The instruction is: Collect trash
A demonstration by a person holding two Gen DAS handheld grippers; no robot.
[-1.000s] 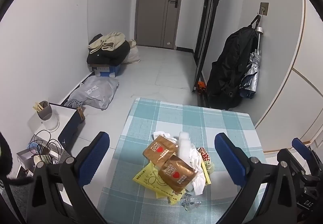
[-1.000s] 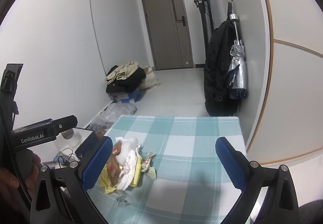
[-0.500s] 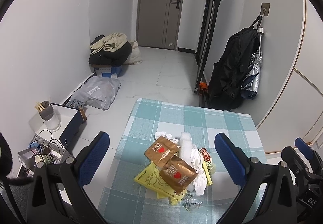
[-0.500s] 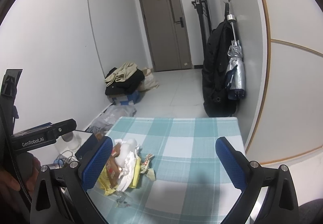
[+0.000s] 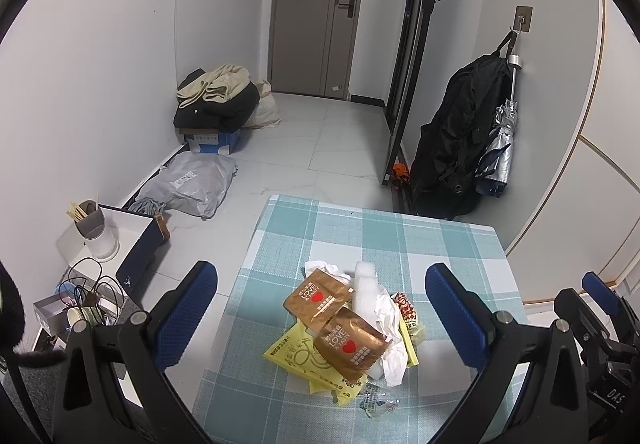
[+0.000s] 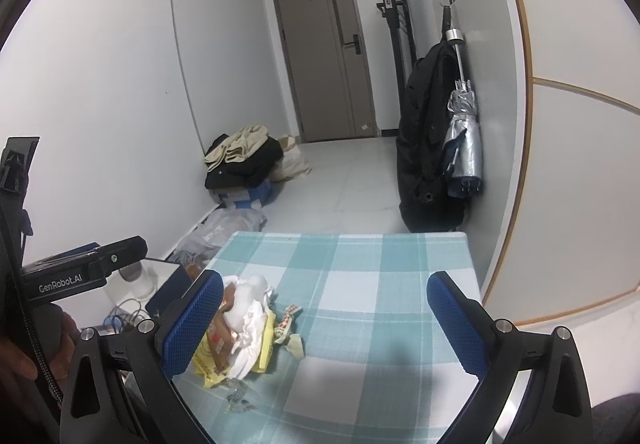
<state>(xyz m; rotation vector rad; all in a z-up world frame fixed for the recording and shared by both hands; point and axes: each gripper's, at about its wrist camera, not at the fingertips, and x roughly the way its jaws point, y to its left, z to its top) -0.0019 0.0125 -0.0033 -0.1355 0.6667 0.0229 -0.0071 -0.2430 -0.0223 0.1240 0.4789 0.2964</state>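
Change: L cam has dropped a bit and eased in vs 1 s ago; trash pile (image 5: 352, 328) sits lower in its view, more centred between the fingers. R cam shows the pile a touch further left and lower than before. Pile itself has not moved.
Meaning: judged as the approach phase only; nothing picked yet, task at its start.
L gripper (image 5: 320, 308): fingers spread wide, empty, hovering above the pile, not touching.
R gripper (image 6: 324, 316): also spread wide, empty, over bare cloth; pile is by its left finger, partly hidden behind it.
Pile: near edge of the table (image 5: 400, 240), left-of-middle on the check cloth. Two brown sachets (image 5: 348, 340) on top, overlapping; yellow wrapper (image 5: 292, 352) under them; white tissue (image 5: 388, 308) and a white foam piece (image 5: 366, 276) alongside; clear plastic scrap (image 5: 376, 400) at the near side; small red/white wrapper (image 6: 290, 314) just right of the heap.
Bin/bag: none seen in either view; can't tell where trash goes.
Next (guess): L closes in on the top sachet or the whole heap; thin flat wrappers will likely slip, so pinch an edge or bunch them up.
Risk: light scraps could get pushed off the near edge.
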